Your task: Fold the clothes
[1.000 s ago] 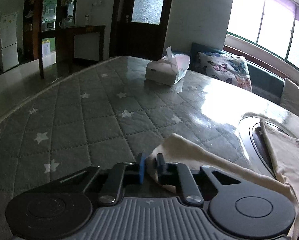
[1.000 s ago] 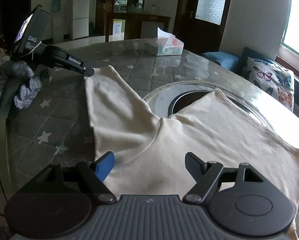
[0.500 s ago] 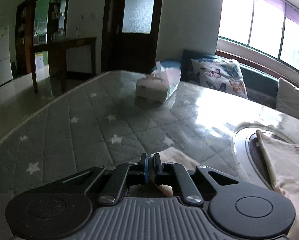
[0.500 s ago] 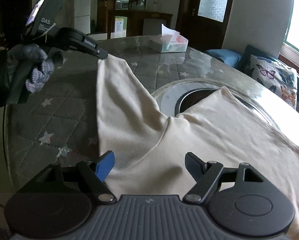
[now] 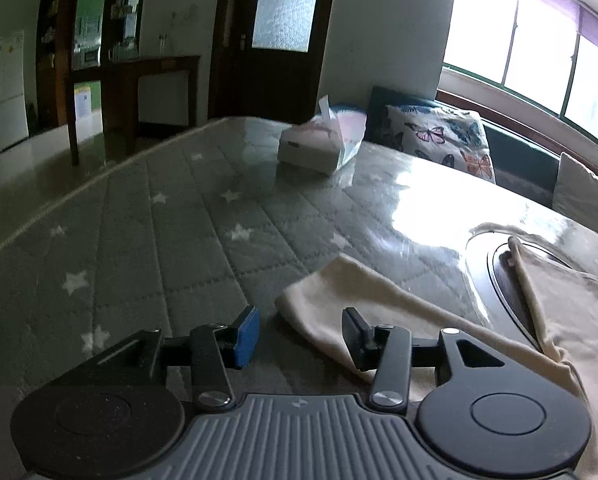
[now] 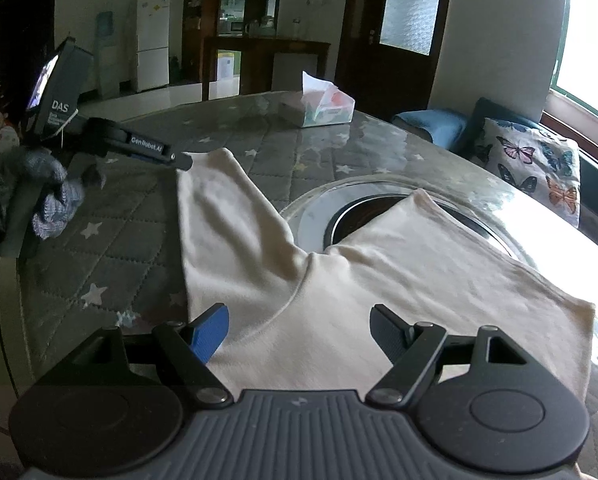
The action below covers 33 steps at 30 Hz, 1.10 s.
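Observation:
A cream garment [image 6: 379,280] lies spread on the round table, its two long parts reaching away from me; one part's end [image 5: 339,292] lies flat on the quilted cover. My left gripper [image 5: 299,332] is open, its jaws wide apart on either side of that end, holding nothing. It also shows in the right wrist view [image 6: 147,148] at the far left tip of the garment. My right gripper [image 6: 299,328] is open and empty, low over the near part of the garment.
A tissue box [image 5: 319,148] [image 6: 323,108] stands on the far side of the table. A round metal-rimmed recess [image 6: 363,216] sits mid-table, partly under the garment. A butterfly-print cushion [image 6: 535,168] lies on the bench behind.
My left gripper was shut on the garment's end and lifted it; now it has opened and the end lies flat on the table. The right gripper stayed open and still.

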{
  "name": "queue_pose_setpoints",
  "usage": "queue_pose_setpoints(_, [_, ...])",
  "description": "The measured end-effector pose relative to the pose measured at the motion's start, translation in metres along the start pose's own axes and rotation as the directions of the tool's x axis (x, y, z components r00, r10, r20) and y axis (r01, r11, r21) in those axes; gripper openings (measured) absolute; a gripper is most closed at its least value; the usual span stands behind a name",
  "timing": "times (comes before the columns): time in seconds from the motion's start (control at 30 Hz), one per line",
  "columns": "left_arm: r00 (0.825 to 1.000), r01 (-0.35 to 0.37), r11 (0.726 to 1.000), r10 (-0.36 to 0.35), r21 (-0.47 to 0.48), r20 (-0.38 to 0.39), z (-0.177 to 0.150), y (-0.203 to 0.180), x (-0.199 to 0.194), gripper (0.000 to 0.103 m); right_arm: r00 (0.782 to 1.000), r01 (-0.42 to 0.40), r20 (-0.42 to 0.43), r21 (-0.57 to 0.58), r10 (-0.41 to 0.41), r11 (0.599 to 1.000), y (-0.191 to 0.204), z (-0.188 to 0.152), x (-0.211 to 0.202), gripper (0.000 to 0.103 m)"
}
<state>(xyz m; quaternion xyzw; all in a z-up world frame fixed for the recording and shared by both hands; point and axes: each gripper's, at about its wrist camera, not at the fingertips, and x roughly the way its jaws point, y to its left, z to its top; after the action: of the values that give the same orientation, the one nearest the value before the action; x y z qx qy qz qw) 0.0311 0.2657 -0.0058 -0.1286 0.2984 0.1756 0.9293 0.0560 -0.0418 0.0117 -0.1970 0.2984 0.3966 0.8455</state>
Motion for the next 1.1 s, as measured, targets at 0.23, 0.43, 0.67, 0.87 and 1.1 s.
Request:
queue_pose_setpoints(0.23, [1.0, 0.011, 1.0, -0.011, -0.017, 0.002, 0.006, -0.003, 0.004, 0.008, 0.999, -0.007, -0.049, 0.002, 0.008, 1.0, 0.002, -0.016, 0.003, 0.079])
queue_pose_setpoints(0.43, [0.994, 0.057, 0.998, -0.057, 0.005, 0.094, 0.026, -0.026, -0.026, 0.006, 0.999, -0.011, -0.039, 0.033, 0.012, 0.999, -0.002, -0.022, -0.002, 0.079])
queue_pose_setpoints(0.67, [0.959, 0.188, 0.972, -0.212, 0.138, 0.187, 0.047, -0.098, -0.075, 0.005, 1.0, 0.004, -0.007, 0.09, -0.004, 0.996, -0.02, -0.034, -0.019, 0.079])
queue_pose_setpoints(0.87, [0.91, 0.313, 0.912, -0.368, 0.263, 0.191, 0.048, -0.171, -0.104, 0.005, 0.999, 0.026, 0.016, 0.145, -0.029, 0.989, -0.039, -0.048, -0.034, 0.079])
queue_pose_setpoints(1.1, [0.859, 0.43, 0.819, -0.501, 0.38, 0.106, 0.027, -0.241, -0.115, 0.005, 0.998, 0.053, 0.034, 0.207, -0.061, 0.977, -0.06, -0.067, -0.051, 0.079])
